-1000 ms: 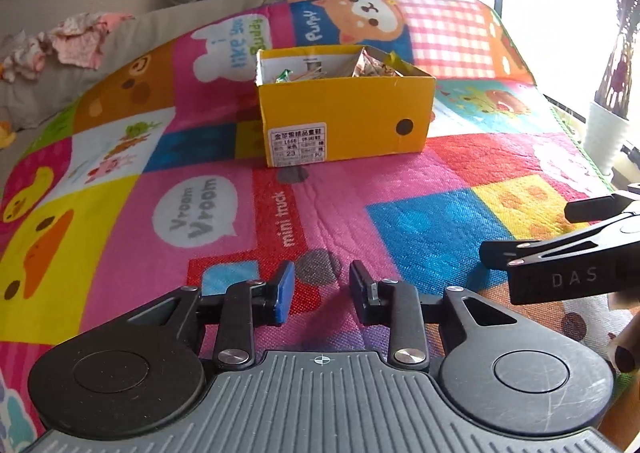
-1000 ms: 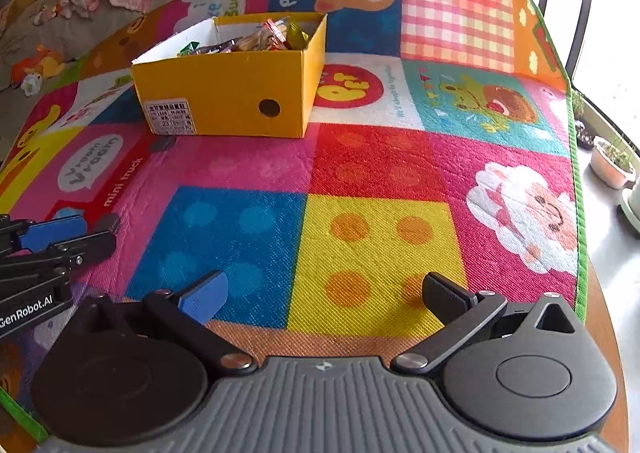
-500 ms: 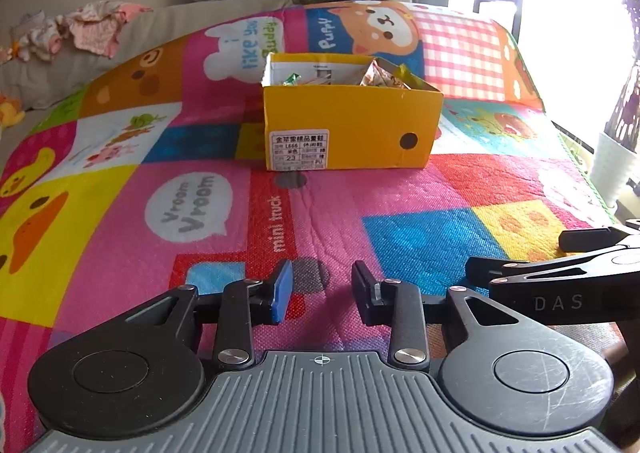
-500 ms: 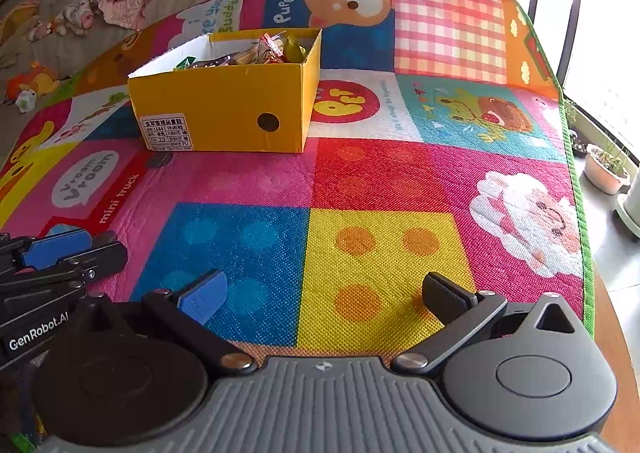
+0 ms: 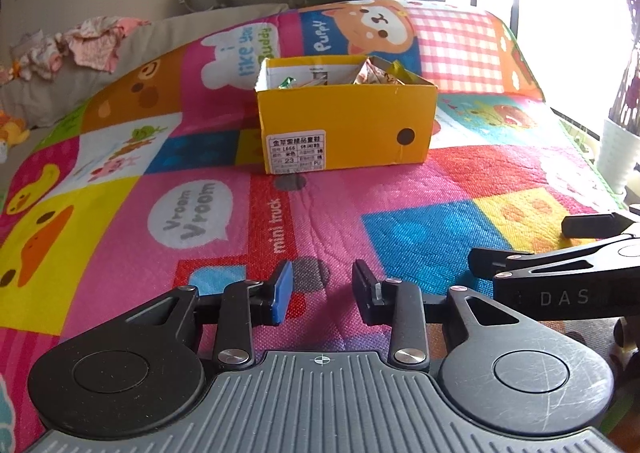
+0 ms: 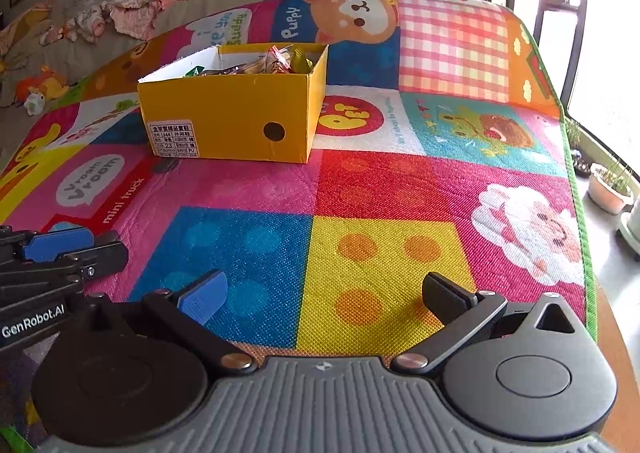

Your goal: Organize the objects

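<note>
A yellow cardboard box (image 5: 344, 133) stands on the colourful play mat (image 5: 120, 237), far ahead of both grippers. Several snack packets (image 6: 280, 59) lie inside it. My left gripper (image 5: 322, 285) hovers low over the mat, its jaws a small way apart with nothing between them. My right gripper (image 6: 324, 289) is wide open and empty over the blue and yellow squares. The right gripper (image 5: 520, 257) shows at the right edge of the left wrist view. The left gripper (image 6: 80, 249) shows at the left edge of the right wrist view.
The mat's green border (image 6: 576, 173) runs along the right, with plant pots (image 6: 608, 189) on the floor beyond it. A white vase (image 5: 618, 153) stands by the bright window. Crumpled clothes (image 5: 96, 41) and a plush toy (image 6: 40, 87) lie on the grey cushion at the left.
Both views have tipped up a little, so the box sits lower in the frames and more wall shows. The jaws stand as before and nothing on the mat has moved.
</note>
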`<act>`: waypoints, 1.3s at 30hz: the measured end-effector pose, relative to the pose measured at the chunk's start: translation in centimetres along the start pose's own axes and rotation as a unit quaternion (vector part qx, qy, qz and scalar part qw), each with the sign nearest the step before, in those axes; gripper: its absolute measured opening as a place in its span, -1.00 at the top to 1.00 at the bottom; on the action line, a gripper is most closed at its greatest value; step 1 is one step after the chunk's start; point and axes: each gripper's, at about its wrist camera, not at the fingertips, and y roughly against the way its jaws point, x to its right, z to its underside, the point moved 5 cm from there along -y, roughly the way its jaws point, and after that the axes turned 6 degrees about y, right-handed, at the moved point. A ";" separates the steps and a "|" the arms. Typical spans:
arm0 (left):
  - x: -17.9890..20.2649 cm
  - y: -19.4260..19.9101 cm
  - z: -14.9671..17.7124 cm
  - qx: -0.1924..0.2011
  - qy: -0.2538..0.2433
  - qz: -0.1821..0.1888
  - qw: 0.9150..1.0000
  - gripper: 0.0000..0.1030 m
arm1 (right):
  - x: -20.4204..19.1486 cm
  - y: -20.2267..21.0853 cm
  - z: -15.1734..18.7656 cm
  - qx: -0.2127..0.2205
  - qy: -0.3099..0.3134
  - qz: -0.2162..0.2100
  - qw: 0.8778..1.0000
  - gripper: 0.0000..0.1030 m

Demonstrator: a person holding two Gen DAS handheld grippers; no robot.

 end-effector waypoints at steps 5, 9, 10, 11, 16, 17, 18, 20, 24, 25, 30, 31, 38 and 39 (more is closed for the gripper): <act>-0.2 0.1 0.2 0.001 0.005 0.002 1.000 0.29 | -0.2 0.1 0.2 0.004 0.003 0.003 1.000 -1.00; -0.4 0.1 0.1 0.001 0.010 0.007 1.000 0.29 | -0.2 0.1 0.1 0.004 0.001 0.003 1.000 -1.00; -0.5 0.1 0.1 0.001 0.013 0.008 1.000 0.29 | -0.3 0.0 0.1 0.001 0.005 0.007 1.000 -1.00; -0.6 0.2 0.1 0.001 0.015 0.010 1.000 0.29 | -0.4 -0.1 0.0 0.001 0.008 0.009 1.000 -1.00; -0.6 0.2 0.1 0.001 0.016 0.010 1.000 0.29 | -0.5 -0.1 0.0 0.002 0.005 0.006 1.000 -1.00; -0.7 0.2 0.1 0.001 0.018 0.011 1.000 0.29 | -0.4 -0.2 0.0 0.002 0.005 0.005 1.000 -1.00; -0.8 0.2 0.1 0.000 0.021 0.013 1.000 0.29 | -0.4 -0.2 0.0 0.002 0.005 0.006 1.000 -1.00; -1.0 0.2 0.2 0.000 0.028 0.019 0.999 0.29 | -0.4 -0.2 0.0 0.002 0.004 0.006 1.000 -1.00; -1.1 0.2 0.2 0.001 0.037 0.024 0.999 0.29 | -0.5 -0.2 0.0 0.003 0.004 0.007 1.000 -1.00; -1.0 0.2 0.2 0.001 0.034 0.022 0.999 0.29 | -0.5 -0.3 -0.1 0.003 0.003 0.007 1.000 -1.00; -0.7 0.2 0.2 0.001 0.027 0.015 1.000 0.29 | -0.4 -0.4 -0.2 0.002 0.000 0.008 1.000 -1.00; -0.7 0.2 0.2 0.001 0.028 0.016 0.999 0.29 | -0.4 -0.4 -0.2 0.003 0.000 0.008 1.000 -1.00; -0.7 0.0 0.1 0.000 0.031 0.013 0.999 0.28 | -0.3 -0.4 -0.2 0.002 0.001 0.004 1.000 -1.00; -0.7 0.0 0.1 0.000 0.031 0.013 0.999 0.28 | -0.4 -0.4 -0.2 0.002 0.001 0.005 1.000 -1.00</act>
